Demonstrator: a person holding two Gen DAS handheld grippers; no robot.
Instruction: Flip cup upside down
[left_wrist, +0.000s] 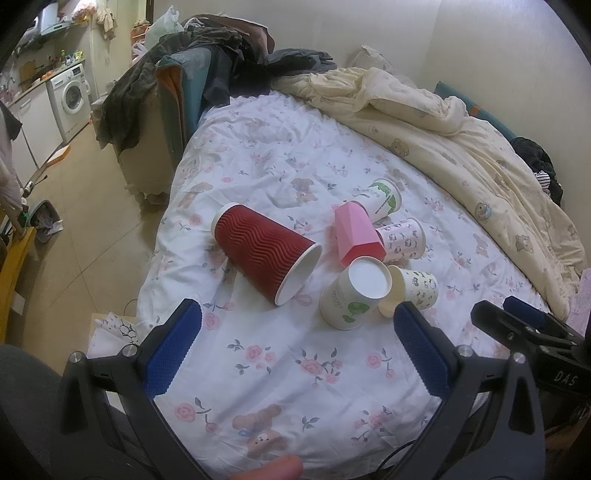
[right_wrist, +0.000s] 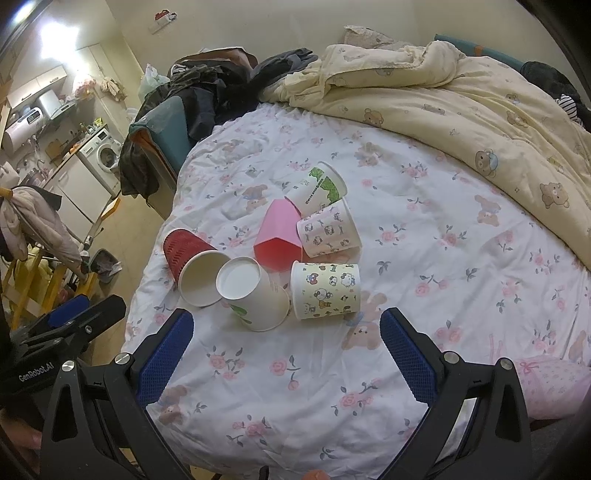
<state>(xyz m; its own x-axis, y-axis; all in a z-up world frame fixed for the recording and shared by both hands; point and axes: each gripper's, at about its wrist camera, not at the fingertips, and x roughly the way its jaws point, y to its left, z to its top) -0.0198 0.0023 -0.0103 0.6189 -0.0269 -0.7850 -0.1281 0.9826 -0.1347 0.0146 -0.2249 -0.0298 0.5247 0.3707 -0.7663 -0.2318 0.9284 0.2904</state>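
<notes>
Item: bed sheet, white cotton with pink roses and bears (right_wrist: 295, 369), filling the centre and lower part of both views; bears a cluster of six cups mid-frame.

Contents:
- Red corrugated paper cup with white lining (left_wrist: 264, 253), on its side, left of the cluster; mouth faces the lower right in the left wrist view.
- White paper cup with green leaf print (right_wrist: 255, 291), already base-up, centre of the cluster, touching the red cup's rim in the right wrist view.
- Pale yellow paper cup with cartoon prints (right_wrist: 325, 290), on its side, just right of the inverted cup.
- Pink faceted plastic cup (right_wrist: 279, 236), lying tilted above them.
- Pink-printed paper cup (right_wrist: 328, 230) and a second green-printed white cup (right_wrist: 319, 190), both on their sides, upper part of the cluster.

Tools: left gripper (left_wrist: 295, 350) and right gripper (right_wrist: 286, 350), each at the lower edge of its own view, blue pads spread wide, nothing between them, short of the cups.

Step in hand (judged): approach and choose a lying cup. The red one at the left edge is the freest. Close the pads lightly across its wall near the middle, since paper crushes; lift clear of its neighbours before rotating mouth-down; set it on a flat patch of sheet, as soft bedding may tip it.
</notes>
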